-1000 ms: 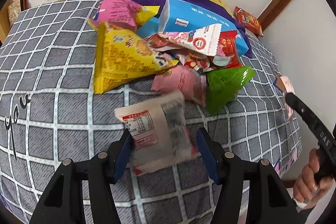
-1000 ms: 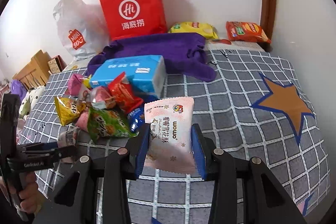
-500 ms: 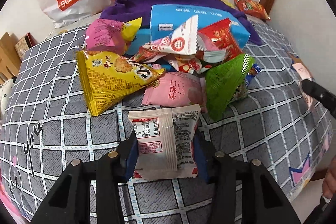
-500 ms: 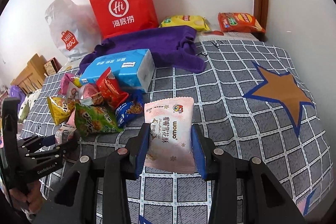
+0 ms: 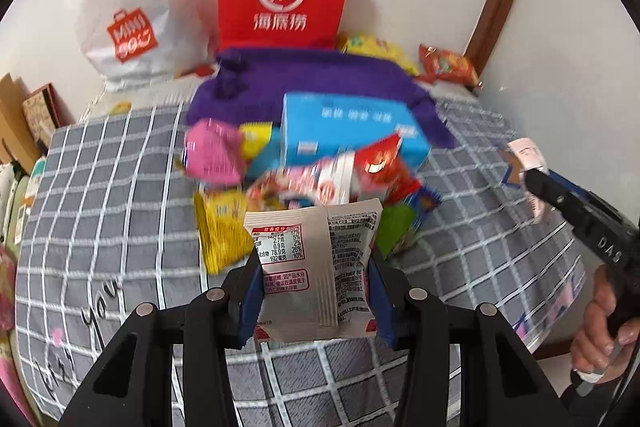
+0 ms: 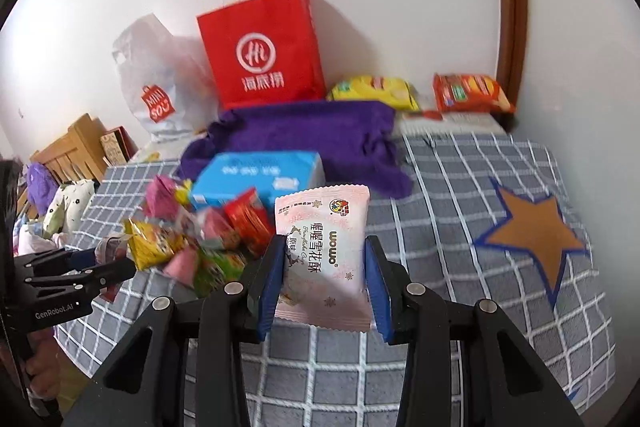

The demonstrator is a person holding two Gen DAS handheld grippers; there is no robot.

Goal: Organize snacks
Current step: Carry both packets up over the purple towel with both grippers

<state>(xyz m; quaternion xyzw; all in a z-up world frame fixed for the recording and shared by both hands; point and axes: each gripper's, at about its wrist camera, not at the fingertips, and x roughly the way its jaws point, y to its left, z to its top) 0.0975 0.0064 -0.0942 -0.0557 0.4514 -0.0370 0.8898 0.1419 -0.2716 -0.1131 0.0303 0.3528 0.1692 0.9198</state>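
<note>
Each gripper pinches one sachet clear of the pile on the checked bedspread [image 6: 460, 187]: left gripper [image 5: 316, 291] a white snack sachet [image 5: 316, 267], right gripper [image 6: 326, 287] a pink snowflake-crisp sachet [image 6: 324, 247], seemingly for sorting.

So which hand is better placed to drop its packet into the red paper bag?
Probably the right: its pink snack packet has open grey checked bedspread ahead, while the left's white packet sits behind the snack pile before the red paper bag.

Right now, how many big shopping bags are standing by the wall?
2. The red paper bag stands against the wall behind the purple towel; the white plastic bag sits to its left in the picture. Others may be out of view.
</note>
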